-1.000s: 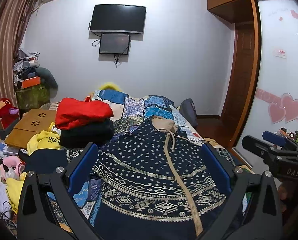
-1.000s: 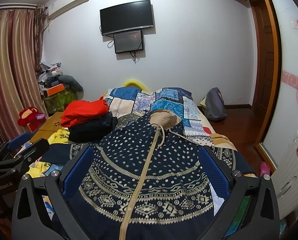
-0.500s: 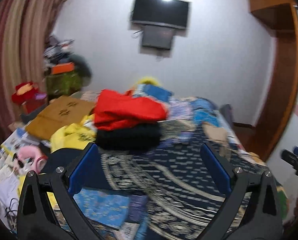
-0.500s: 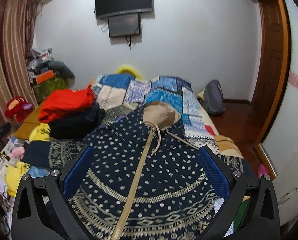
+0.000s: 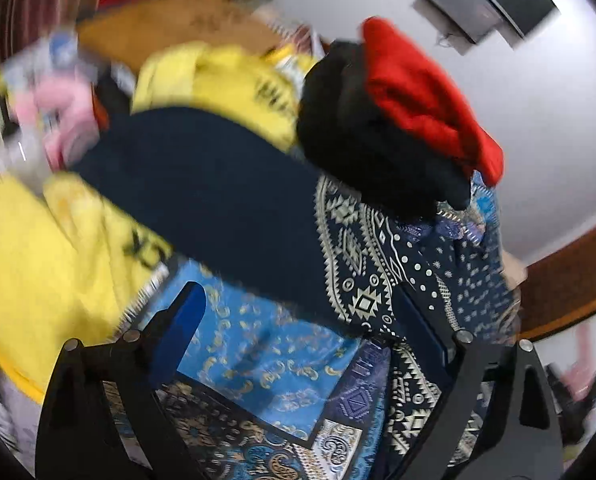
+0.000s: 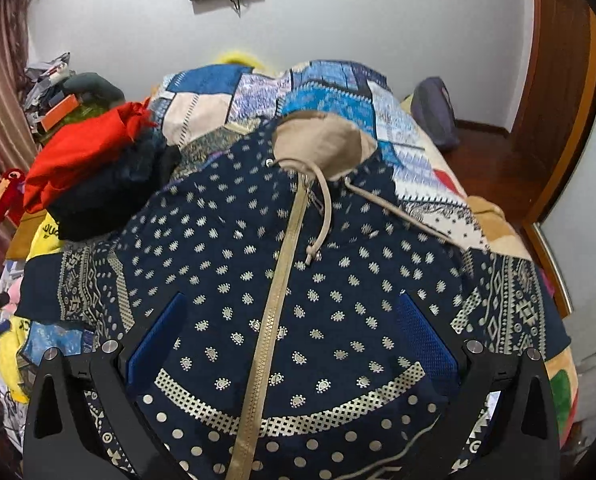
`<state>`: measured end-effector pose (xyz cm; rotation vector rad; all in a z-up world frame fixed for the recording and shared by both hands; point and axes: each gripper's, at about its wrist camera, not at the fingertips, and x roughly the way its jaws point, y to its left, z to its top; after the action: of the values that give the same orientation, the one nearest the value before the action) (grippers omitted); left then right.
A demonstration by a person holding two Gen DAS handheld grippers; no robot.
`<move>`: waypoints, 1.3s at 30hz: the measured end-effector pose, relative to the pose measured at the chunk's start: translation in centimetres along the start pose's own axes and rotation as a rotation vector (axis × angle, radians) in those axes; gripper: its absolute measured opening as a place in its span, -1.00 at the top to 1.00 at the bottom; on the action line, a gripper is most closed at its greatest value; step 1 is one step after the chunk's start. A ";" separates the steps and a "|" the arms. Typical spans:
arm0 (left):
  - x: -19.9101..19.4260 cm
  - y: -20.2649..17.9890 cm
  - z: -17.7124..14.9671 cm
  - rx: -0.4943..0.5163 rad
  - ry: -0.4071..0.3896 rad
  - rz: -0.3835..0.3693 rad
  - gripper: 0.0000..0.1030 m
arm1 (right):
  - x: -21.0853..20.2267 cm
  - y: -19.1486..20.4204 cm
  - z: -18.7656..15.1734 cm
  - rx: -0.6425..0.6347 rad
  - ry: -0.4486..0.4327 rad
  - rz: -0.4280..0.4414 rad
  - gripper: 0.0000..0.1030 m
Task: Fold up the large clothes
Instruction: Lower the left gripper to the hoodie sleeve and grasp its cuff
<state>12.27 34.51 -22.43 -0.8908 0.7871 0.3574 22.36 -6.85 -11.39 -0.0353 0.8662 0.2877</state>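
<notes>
A navy hoodie (image 6: 298, 264) with pale dots, a beige zipper and a tan-lined hood (image 6: 317, 144) lies face up on the bed. My right gripper (image 6: 290, 344) hangs open over its lower front, blue pads on either side of the zipper, touching nothing. The left wrist view is blurred and tilted. There the hoodie's plain navy sleeve (image 5: 218, 200) stretches out to the left. My left gripper (image 5: 301, 320) is just below the sleeve's lower edge, over the blue bedspread (image 5: 258, 352). Its jaws are closing, wide apart, with no cloth pinched between them.
Folded red and black clothes (image 6: 90, 168) are stacked left of the hoodie. Yellow garments (image 5: 58, 264) and clutter lie past the sleeve at the bed's left side. A patchwork bedspread (image 6: 325, 88) covers the bed; a backpack (image 6: 433, 112) stands by a wooden door on the right.
My left gripper has swung left and down and rolled over, from above the hoodie's front to its left sleeve. The right gripper has dropped closer to the hoodie's front.
</notes>
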 end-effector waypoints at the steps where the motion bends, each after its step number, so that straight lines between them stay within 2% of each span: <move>1: 0.7 1.0 0.0 -0.048 0.028 -0.034 -0.83 | 0.2 0.0 -0.1 0.000 0.011 -0.002 -1.00; 4: 2.4 3.2 0.2 -0.148 0.066 -0.099 -0.82 | 0.7 0.0 0.1 -0.005 0.021 -0.014 -1.00; 6: 3.1 4.2 0.5 -0.191 0.065 -0.093 -0.77 | 0.9 0.0 0.1 -0.011 0.019 -0.022 -1.00; 10: 3.9 5.4 1.7 -0.215 -0.034 -0.037 -0.77 | 1.2 0.1 0.1 -0.020 0.019 -0.044 -1.00; 14: 4.6 6.5 3.3 -0.243 -0.101 -0.045 -0.77 | 1.4 0.8 0.2 -0.047 0.029 -0.044 -1.00; 17: 5.3 7.4 4.2 -0.272 -0.145 -0.047 -0.69 | 1.2 1.3 0.2 -0.063 0.026 -0.047 -1.00; 19: 5.5 7.1 4.7 -0.251 -0.164 -0.014 -0.49 | 0.8 1.6 0.2 -0.070 0.019 -0.051 -1.00; 20: 5.6 7.0 5.0 -0.227 -0.168 0.014 -0.26 | 0.5 1.8 0.2 -0.076 0.012 -0.053 -1.00; 23: 5.5 5.2 6.0 -0.078 -0.187 0.190 0.31 | -0.6 2.3 0.2 -0.104 -0.014 -0.064 -1.00; 25: 4.9 3.4 6.4 0.067 -0.244 0.364 0.48 | -1.3 2.6 0.2 -0.131 -0.036 -0.080 -1.00; 27: 4.1 1.9 6.7 0.151 -0.282 0.417 0.77 | -1.9 2.8 0.2 -0.152 -0.059 -0.103 -1.00; 28: 3.2 0.8 6.9 0.189 -0.307 0.415 0.84 | -2.3 2.8 0.3 -0.165 -0.074 -0.115 -1.00; 32: -0.7 -3.2 7.2 0.271 -0.399 0.347 0.89 | -3.4 2.9 0.4 -0.210 -0.107 -0.132 -1.00; 39: -7.6 -12.8 7.1 0.325 -0.487 0.032 0.90 | -5.0 1.6 0.1 -0.201 -0.158 -0.134 -1.00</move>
<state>17.89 32.87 -7.01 -0.4564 0.3916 0.4387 18.88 -6.49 -7.41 -0.2536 0.6727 0.2474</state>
